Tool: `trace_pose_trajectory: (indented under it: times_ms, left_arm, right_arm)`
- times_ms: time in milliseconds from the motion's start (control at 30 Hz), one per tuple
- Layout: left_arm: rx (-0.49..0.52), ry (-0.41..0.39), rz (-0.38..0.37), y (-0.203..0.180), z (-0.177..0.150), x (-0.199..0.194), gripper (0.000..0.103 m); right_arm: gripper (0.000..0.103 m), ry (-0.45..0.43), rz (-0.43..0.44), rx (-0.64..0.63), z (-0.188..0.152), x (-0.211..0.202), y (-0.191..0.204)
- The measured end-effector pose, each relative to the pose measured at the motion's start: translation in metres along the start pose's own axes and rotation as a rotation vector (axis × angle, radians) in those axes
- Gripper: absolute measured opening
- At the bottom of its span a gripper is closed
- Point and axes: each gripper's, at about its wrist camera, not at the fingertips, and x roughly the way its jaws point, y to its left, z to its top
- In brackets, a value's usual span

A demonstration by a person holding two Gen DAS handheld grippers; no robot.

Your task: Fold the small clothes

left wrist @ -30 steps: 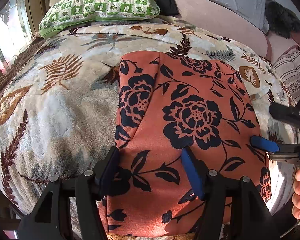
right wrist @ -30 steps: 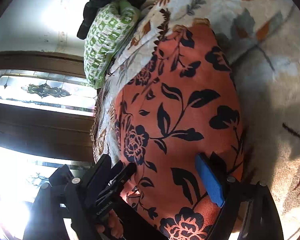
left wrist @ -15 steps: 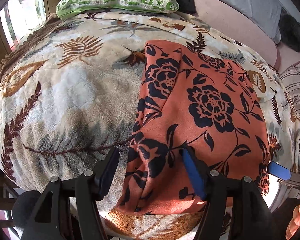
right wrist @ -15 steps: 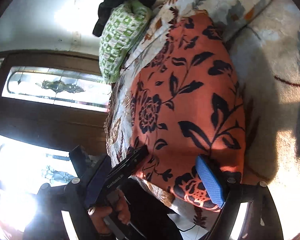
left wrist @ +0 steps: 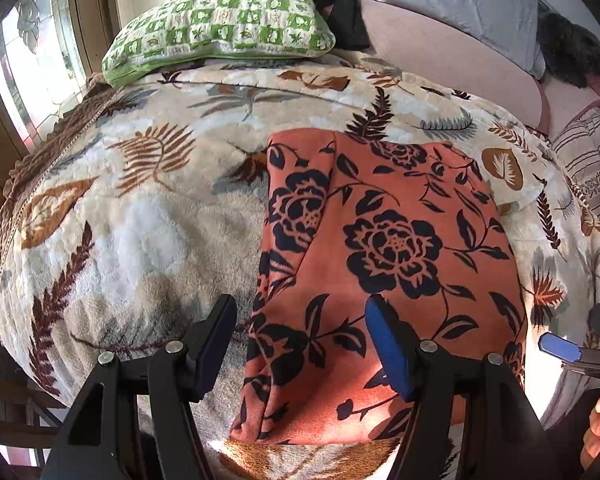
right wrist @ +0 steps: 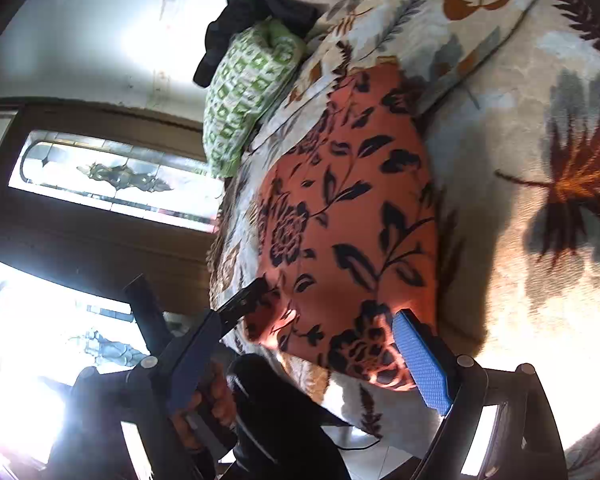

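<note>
An orange cloth printed with black flowers [left wrist: 396, 264] lies folded flat on the fluffy cream blanket with brown and grey leaves [left wrist: 140, 216], its near edge close to the front edge of the bed. The left gripper [left wrist: 304, 340] hangs just above that near edge with its jaws spread and nothing between them, and the right gripper [right wrist: 300, 360] sits off the cloth's right corner, jaws wide apart and empty; a green-and-white patterned pillow [left wrist: 220, 32] rests at the far end
</note>
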Motion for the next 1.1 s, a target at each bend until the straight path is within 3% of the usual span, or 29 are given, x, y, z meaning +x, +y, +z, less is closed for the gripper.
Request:
trace_pose_trajectory:
  times_ms: [100, 267, 333, 367, 400, 467, 500, 567, 667, 700, 733, 800, 933, 1033, 1067, 1100]
  left_arm:
    - [0.004, -0.003, -0.009, -0.005, 0.009, 0.005, 0.067]
    - [0.009, 0.067, 0.005, -0.01, 0.008, 0.037, 0.068]
    - [-0.003, 0.058, 0.005, -0.009, 0.006, 0.041, 0.07]
    - [-0.002, 0.056, 0.009, -0.009, 0.006, 0.041, 0.07]
    - [0.004, 0.055, 0.012, -0.01, 0.006, 0.042, 0.07]
    - [0.005, 0.057, 0.005, -0.008, 0.006, 0.042, 0.07]
    - [0.0, 0.057, -0.001, -0.007, 0.006, 0.043, 0.07]
    - [-0.007, 0.058, -0.003, -0.005, 0.006, 0.045, 0.076]
    - [-0.019, 0.064, -0.011, -0.003, 0.005, 0.051, 0.078]
    - [-0.014, 0.058, -0.011, -0.003, 0.005, 0.05, 0.078]
    - [-0.005, 0.056, -0.012, -0.003, 0.005, 0.049, 0.078]
    - [-0.003, 0.06, -0.02, -0.001, 0.006, 0.05, 0.078]
    - [-0.013, 0.059, -0.022, -0.001, 0.006, 0.051, 0.078]
    - [-0.016, 0.063, -0.028, 0.0, 0.006, 0.052, 0.079]
    - [-0.014, 0.064, -0.034, 0.001, 0.006, 0.052, 0.079]
    - [-0.01, 0.065, -0.035, 0.002, 0.006, 0.052, 0.079]
  right_arm:
    - [0.09, -0.009, -0.035, 0.075, 0.011, -0.002, -0.025]
    - [0.091, 0.052, -0.056, 0.098, 0.019, 0.024, -0.037]
    - [0.091, 0.065, -0.067, 0.054, 0.021, 0.034, -0.029]
    - [0.086, 0.084, -0.089, 0.021, 0.022, 0.043, -0.021]
    - [0.061, 0.115, -0.132, -0.018, 0.021, 0.049, -0.014]
    - [0.044, 0.135, -0.236, -0.099, 0.016, 0.053, 0.001]
    - [0.038, 0.127, -0.255, -0.114, 0.014, 0.049, 0.007]
    - [0.035, 0.086, -0.276, -0.148, 0.01, 0.038, 0.019]
    - [0.039, 0.124, -0.372, -0.175, 0.004, 0.051, 0.009]
    - [0.046, 0.15, -0.347, -0.132, 0.003, 0.056, -0.004]
    - [0.048, 0.122, -0.294, -0.093, 0.004, 0.05, -0.008]
    - [0.071, 0.104, -0.231, -0.046, 0.01, 0.039, -0.006]
    - [0.081, -0.028, -0.182, -0.03, 0.041, 0.013, 0.002]
    - [0.084, -0.012, -0.173, 0.052, 0.072, 0.034, -0.016]
    - [0.079, 0.029, -0.176, 0.083, 0.079, 0.045, -0.025]
    - [0.033, 0.051, -0.172, 0.081, 0.081, 0.056, -0.025]
